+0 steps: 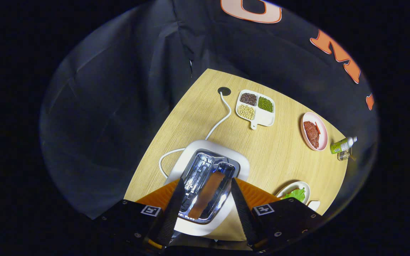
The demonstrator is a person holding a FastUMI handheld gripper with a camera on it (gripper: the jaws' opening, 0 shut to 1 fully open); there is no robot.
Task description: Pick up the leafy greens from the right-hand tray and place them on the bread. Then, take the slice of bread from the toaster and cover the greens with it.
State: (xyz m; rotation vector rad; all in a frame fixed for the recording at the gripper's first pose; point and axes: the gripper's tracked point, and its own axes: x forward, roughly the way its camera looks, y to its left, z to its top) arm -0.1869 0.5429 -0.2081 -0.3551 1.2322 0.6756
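Two fingers: the gripper point(205, 199) hangs over the toaster, jaws spread wide, nothing between them in a grip.
Toaster: white body point(210, 185) sits right under and between the fingers, two chrome slots facing up.
Bread: one brown slice point(208, 195) stands in the right slot, between the fingers, touched by neither.
Left slot: bare wire guides showing.
Greens: leafy bunch point(295, 194) lies on a white tray point(306, 186) just right of the right finger, partly hidden behind the gripper body.
Cord: white cable point(222, 117) loops off the toaster's left side and runs away to a dark hole point(224, 91) in the table.
Table: light wood top point(279, 153).
Divided dish: white, with three fills, dark, green and pale point(255, 106), beyond the toaster.
Pink plate: reddish meat point(313, 131), far right.
Bottle: small one with a green label point(343, 144), lying at the table's far right edge, past the pink plate.
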